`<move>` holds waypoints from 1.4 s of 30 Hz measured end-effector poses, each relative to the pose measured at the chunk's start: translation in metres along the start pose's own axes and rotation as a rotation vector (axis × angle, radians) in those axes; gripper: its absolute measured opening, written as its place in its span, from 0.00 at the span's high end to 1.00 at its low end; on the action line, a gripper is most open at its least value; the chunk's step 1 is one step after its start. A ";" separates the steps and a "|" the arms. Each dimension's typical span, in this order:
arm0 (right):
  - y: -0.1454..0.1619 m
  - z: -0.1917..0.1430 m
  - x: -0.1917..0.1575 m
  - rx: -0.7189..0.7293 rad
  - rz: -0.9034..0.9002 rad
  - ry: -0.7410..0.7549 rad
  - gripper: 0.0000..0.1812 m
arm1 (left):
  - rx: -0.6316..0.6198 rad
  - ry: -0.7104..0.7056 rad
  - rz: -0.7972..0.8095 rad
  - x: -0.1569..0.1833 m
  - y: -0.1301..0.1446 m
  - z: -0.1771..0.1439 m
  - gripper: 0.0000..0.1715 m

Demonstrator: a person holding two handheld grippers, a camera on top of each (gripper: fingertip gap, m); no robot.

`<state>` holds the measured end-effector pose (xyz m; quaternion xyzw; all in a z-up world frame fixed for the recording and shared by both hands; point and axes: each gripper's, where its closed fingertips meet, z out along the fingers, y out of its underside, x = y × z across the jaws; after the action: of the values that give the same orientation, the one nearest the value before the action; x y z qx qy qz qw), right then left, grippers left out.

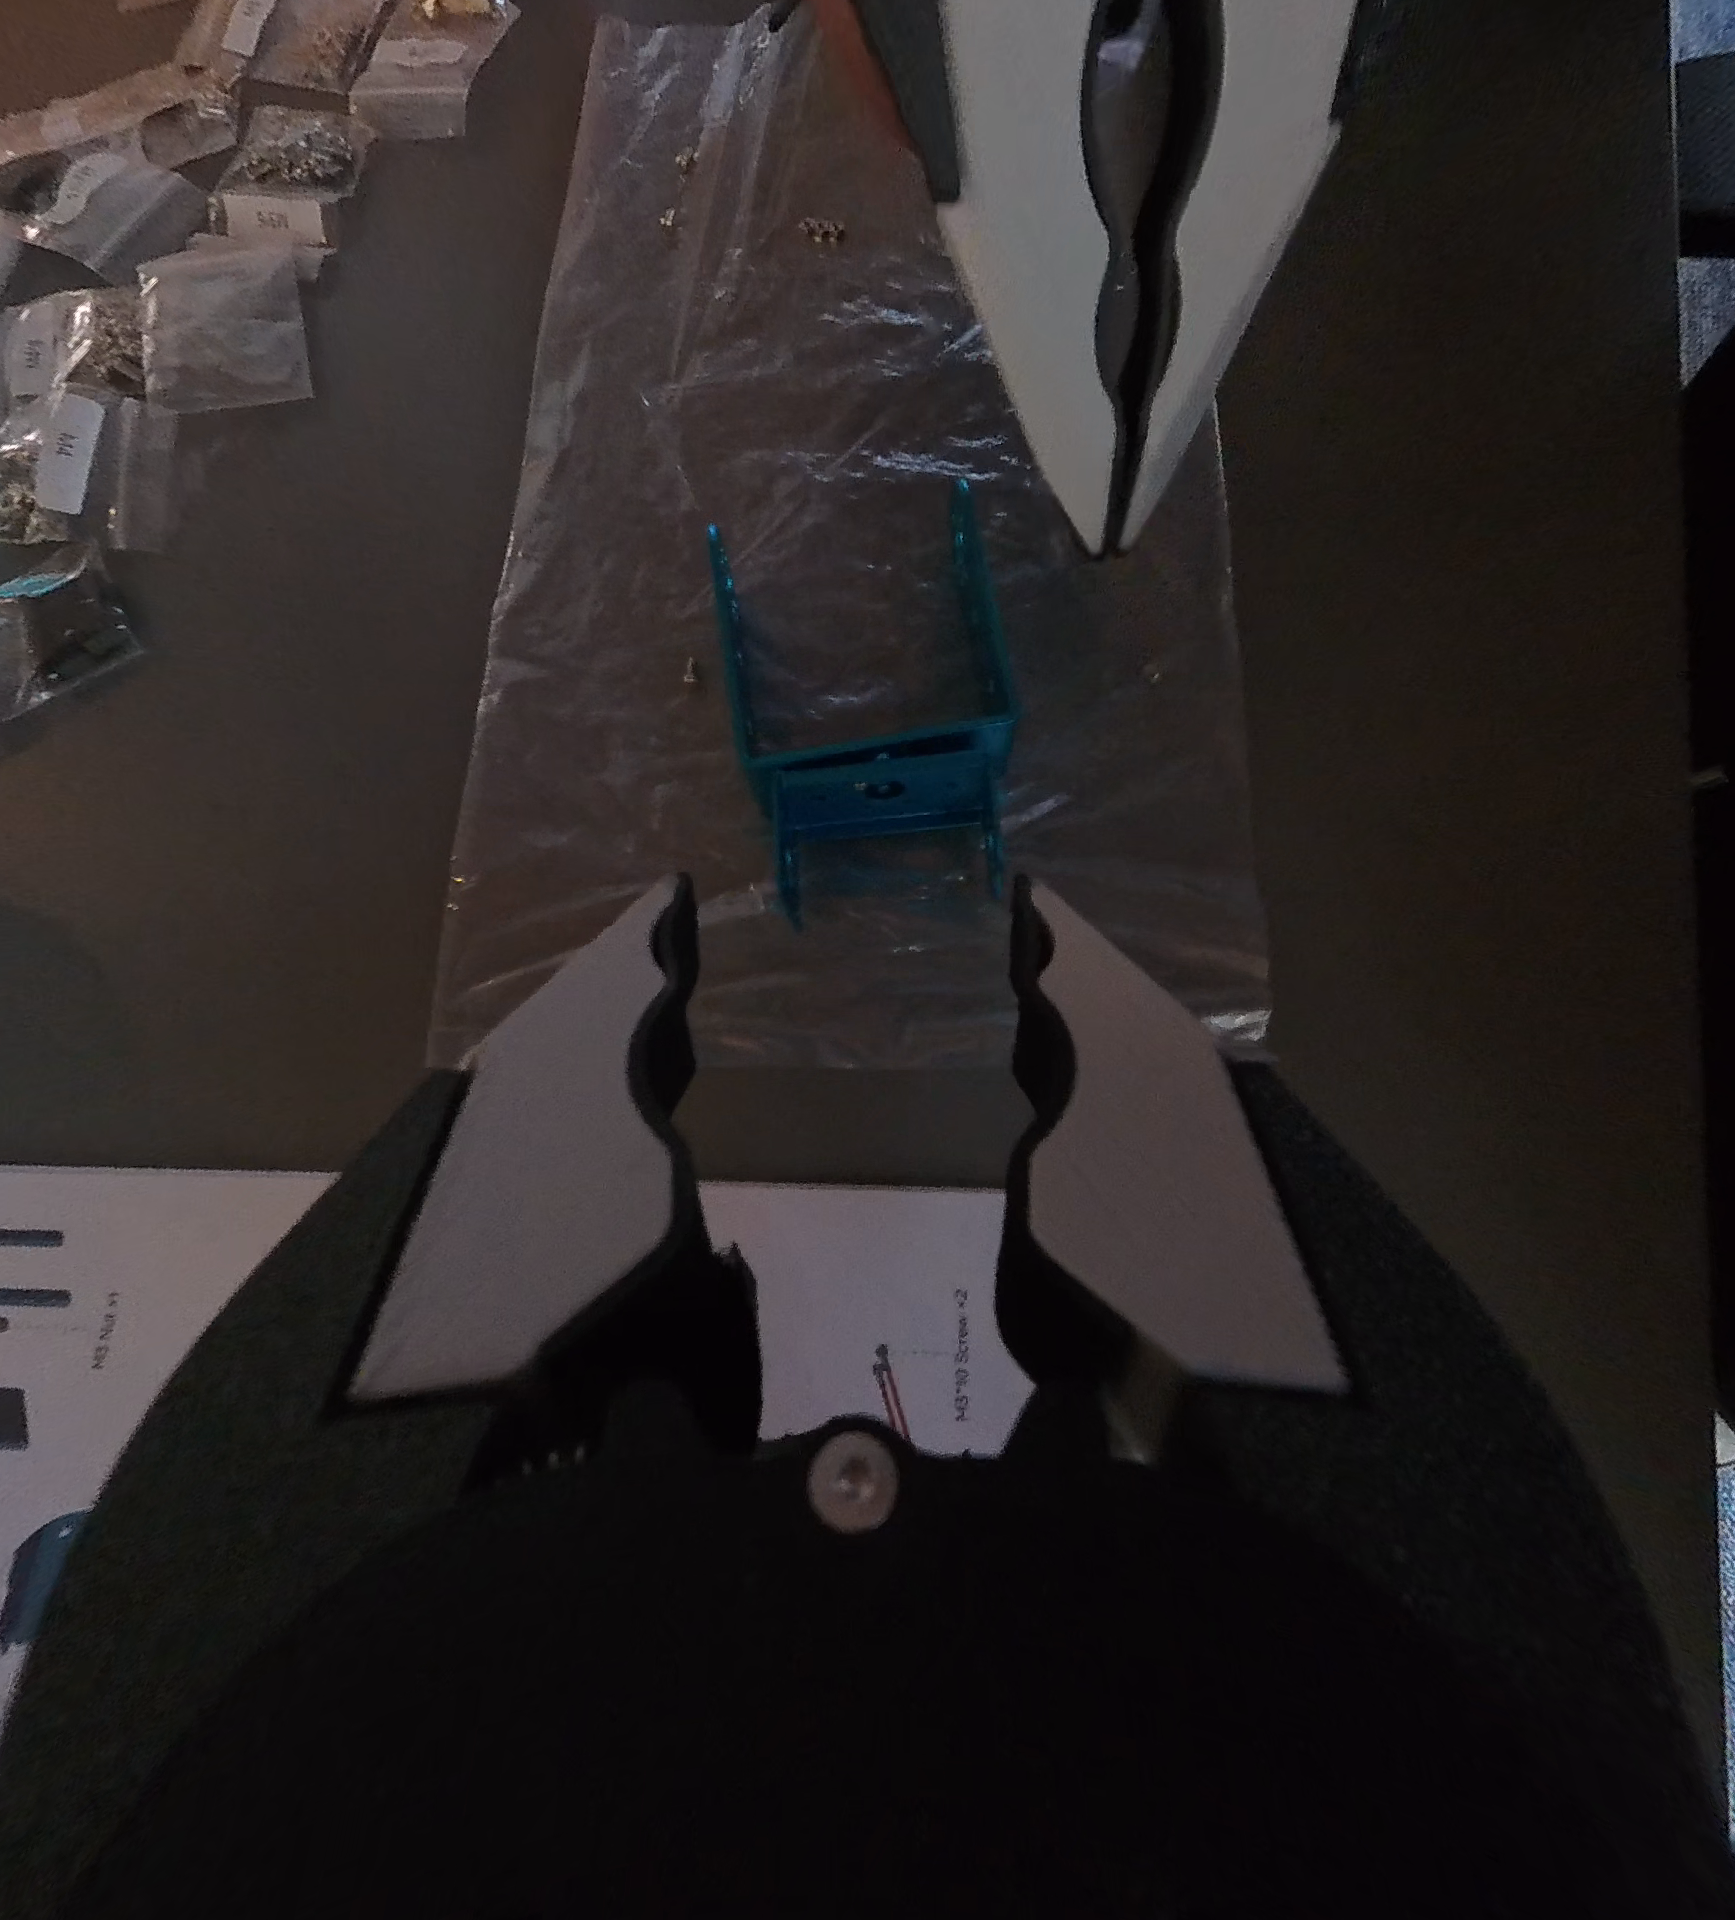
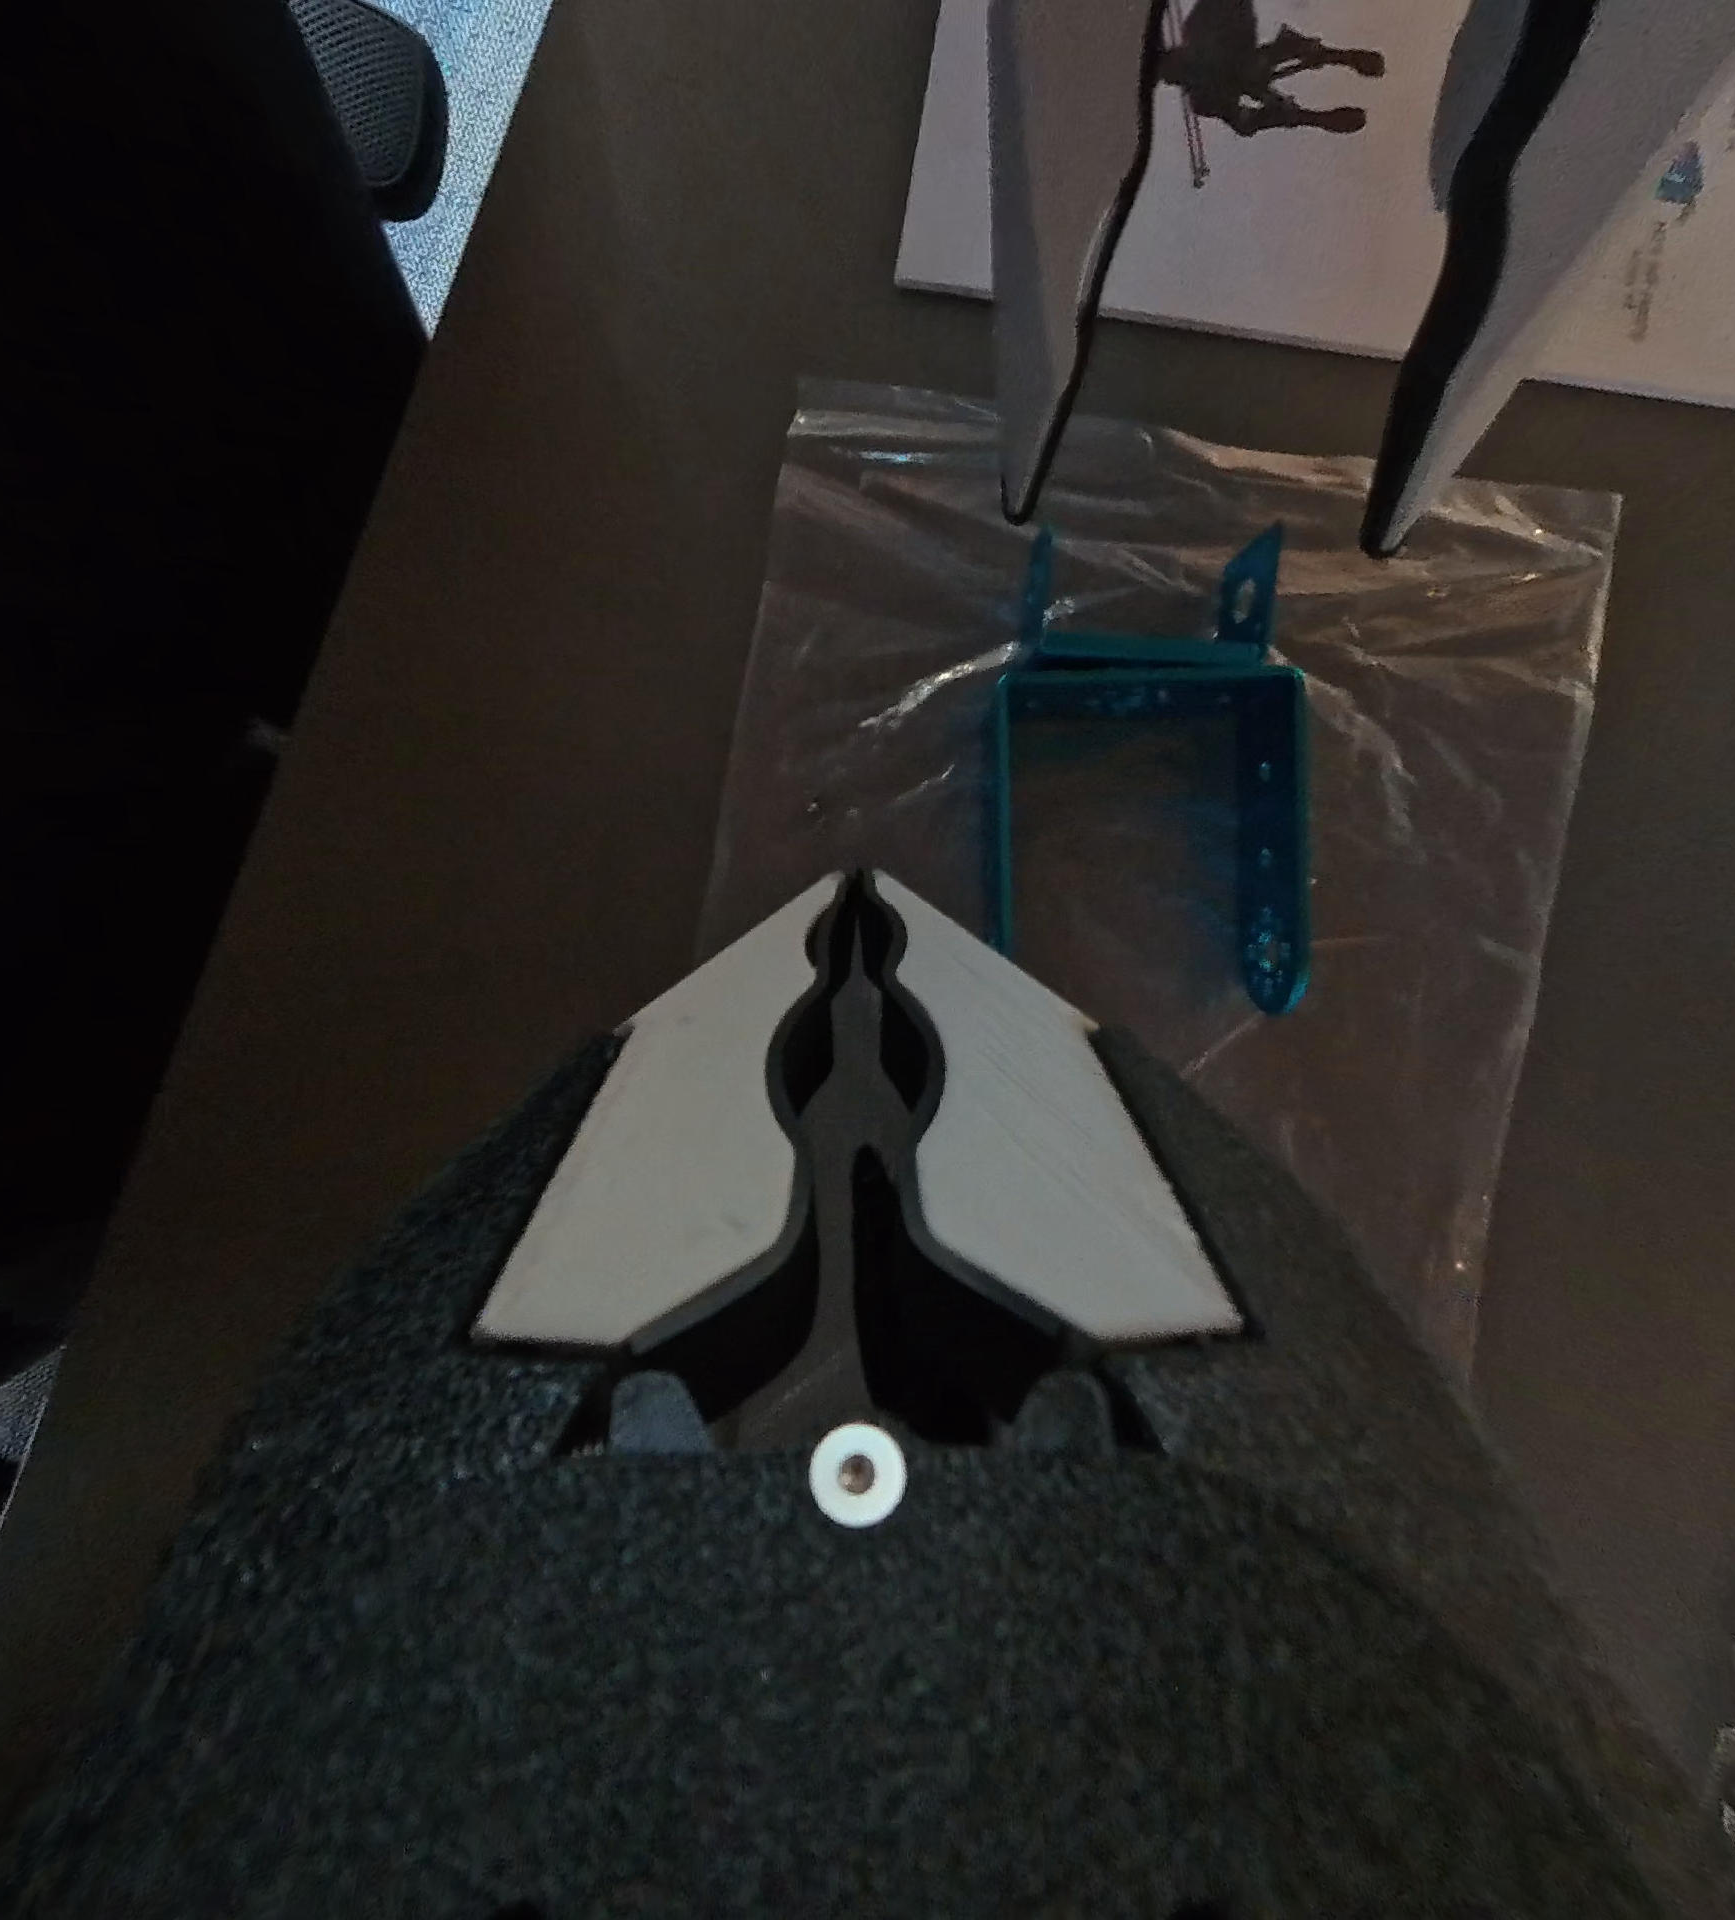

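A blue metal bracket point(image 1: 878, 795), made of two U-shaped pieces back to back, lies on a clear plastic bag point(image 1: 842, 416) on the dark table. My left gripper point(image 1: 852, 885) is open and empty, its fingertips just short of the bracket's near legs. My right gripper point(image 2: 861, 878) is shut with nothing visible between its tips. It hovers beside the bracket's long arm point(image 2: 1268, 831). In the left wrist view the right gripper point(image 1: 1112, 540) points down at the bag beyond the bracket. In the right wrist view the left gripper point(image 2: 1201, 525) stands open behind the bracket.
Several small bags of hardware point(image 1: 115, 312) lie at the far left. A few loose screws point(image 1: 821, 229) rest on the plastic. A white instruction sheet point(image 1: 115, 1351) lies under my left gripper. A dark chair point(image 2: 115, 416) stands past the table edge. About 9 cm separates my left fingertips from my right.
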<state>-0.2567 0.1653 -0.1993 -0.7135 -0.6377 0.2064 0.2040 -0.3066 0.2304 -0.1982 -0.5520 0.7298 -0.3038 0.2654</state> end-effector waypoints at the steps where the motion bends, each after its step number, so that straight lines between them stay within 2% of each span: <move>1: -0.001 -0.002 -0.001 0.009 -0.005 -0.004 1.00 | -0.002 -0.001 0.002 0.000 0.000 0.001 0.65; 5: -0.008 0.012 -0.009 0.002 -0.002 -0.020 0.91 | -0.017 -0.001 0.009 0.002 0.003 0.004 0.65; 9: 0.001 0.022 -0.009 -0.099 -0.005 -0.014 0.90 | -0.013 -0.003 0.011 0.002 0.002 0.005 0.68; 15: 0.002 -0.005 0.003 -0.148 0.009 0.005 0.93 | -0.027 0.004 0.015 0.005 0.004 0.009 0.72; 19: 0.013 -0.029 0.024 -0.156 0.004 0.094 0.92 | -0.044 0.003 0.029 0.007 0.006 0.011 0.73; 20: 0.015 -0.033 0.030 -0.133 0.037 0.099 0.91 | -0.045 0.002 0.032 0.007 0.006 0.011 0.73; 22: 0.018 -0.027 0.027 -0.094 0.122 0.016 0.83 | -0.044 0.010 0.033 0.009 0.006 0.012 0.73; 24: 0.023 -0.015 0.024 -0.096 0.123 -0.011 0.85 | -0.041 0.006 0.029 0.008 0.006 0.013 0.73; 26: 0.025 -0.007 0.029 -0.109 0.056 0.044 0.90 | -0.040 0.011 0.024 0.009 0.006 0.014 0.74; 33: 0.016 0.002 0.026 -0.059 0.014 0.019 0.99 | -0.039 0.013 0.027 0.009 0.005 0.015 0.74; 39: 0.017 0.002 0.025 -0.036 0.021 -0.013 0.99 | -0.038 0.022 0.021 0.010 0.006 0.017 0.74; 42: 0.013 -0.006 0.027 -0.018 0.013 0.011 0.92 | -0.038 0.017 0.019 0.009 0.006 0.017 0.73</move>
<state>-0.2399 0.1902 -0.2022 -0.7206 -0.6337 0.1980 0.1999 -0.3003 0.2202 -0.2144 -0.5476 0.7428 -0.2921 0.2514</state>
